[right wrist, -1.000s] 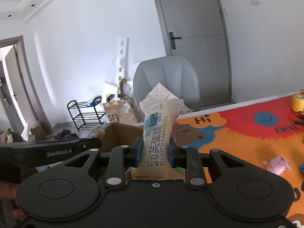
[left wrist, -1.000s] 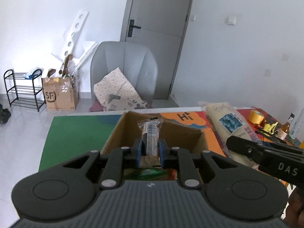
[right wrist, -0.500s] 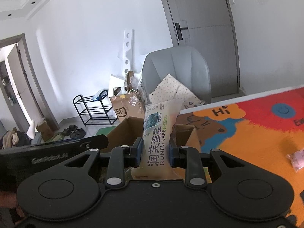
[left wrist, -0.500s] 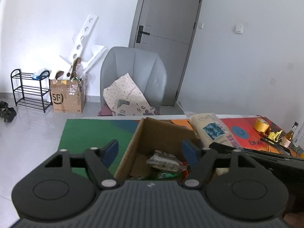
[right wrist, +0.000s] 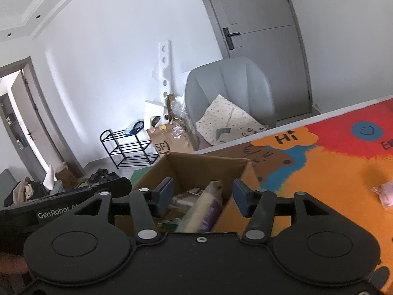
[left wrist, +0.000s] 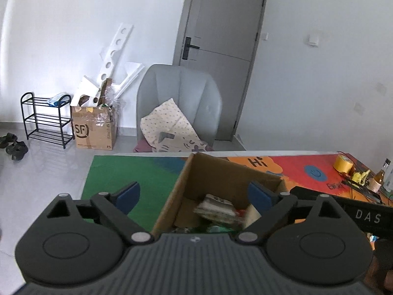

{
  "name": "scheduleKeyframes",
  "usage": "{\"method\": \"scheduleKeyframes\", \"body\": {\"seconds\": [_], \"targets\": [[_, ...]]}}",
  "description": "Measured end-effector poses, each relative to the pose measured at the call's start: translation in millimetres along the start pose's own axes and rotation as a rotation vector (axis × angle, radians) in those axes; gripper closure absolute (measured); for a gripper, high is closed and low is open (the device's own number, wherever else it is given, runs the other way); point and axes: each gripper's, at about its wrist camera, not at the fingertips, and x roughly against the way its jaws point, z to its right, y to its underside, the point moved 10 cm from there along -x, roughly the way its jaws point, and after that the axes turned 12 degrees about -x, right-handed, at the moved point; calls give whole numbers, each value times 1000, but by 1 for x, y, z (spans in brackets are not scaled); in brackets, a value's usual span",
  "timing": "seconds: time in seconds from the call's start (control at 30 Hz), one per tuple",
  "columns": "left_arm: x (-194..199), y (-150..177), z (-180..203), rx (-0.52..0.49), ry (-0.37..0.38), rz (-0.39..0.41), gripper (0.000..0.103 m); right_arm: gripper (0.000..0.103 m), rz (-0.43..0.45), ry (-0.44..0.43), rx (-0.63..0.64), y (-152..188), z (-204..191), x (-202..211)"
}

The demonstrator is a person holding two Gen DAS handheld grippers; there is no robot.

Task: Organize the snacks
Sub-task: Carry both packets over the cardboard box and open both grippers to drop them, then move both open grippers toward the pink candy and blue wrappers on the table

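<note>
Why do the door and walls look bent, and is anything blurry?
Both views bend straight lines, a wide-lens look: the door leans hard in the right wrist view. In the box, the left wrist view smears the snack packets; the right wrist view blurs the long packet.

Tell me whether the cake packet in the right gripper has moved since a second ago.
Yes. It stood upright between the right gripper's pads; now its jaws are opening and the cake packet has dropped into the cardboard box, leaning inside.
</note>
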Motion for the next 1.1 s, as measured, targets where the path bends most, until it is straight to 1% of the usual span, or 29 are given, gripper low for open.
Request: {"method": "scheduleKeyframes", "body": {"seconds": [0.13,0.2,0.27,0.4,0.43,0.5,0.63,0.73,0.83,1.0,1.1], "targets": [[-1,2,12,-17,17,-6,8,39,3,25,-15,1,14,8],[-1,3,18,-23,25,-10,7,32,10,36,-20,0,21,12],[-2,4,25,-32,33,-14,7,28,18,43,-21,-1,27,17],[-2,4,37,-40,47,-24,6,24,17,55,-33,0,40,25],[-2,4,41,-43,50,-24,6,23,20,61,-38,0,44,27],[-2,3,47,-51,55,-24,3,17,25,71,-48,-2,51,32],[-3,-1,62,-62,67,-24,0,12,34,88,-67,-5,67,44],[-4,-2,77,-69,97,-36,0,7,39,99,-77,-7,79,53],[-2,-5,93,-83,123,-37,0,1,45,102,-83,-10,90,62],[-2,-8,119,-94,154,-42,0,0,58,131,-90,-13,113,79],[0,-9,133,-102,160,-39,0,0,67,148,-105,-15,127,88]]}}
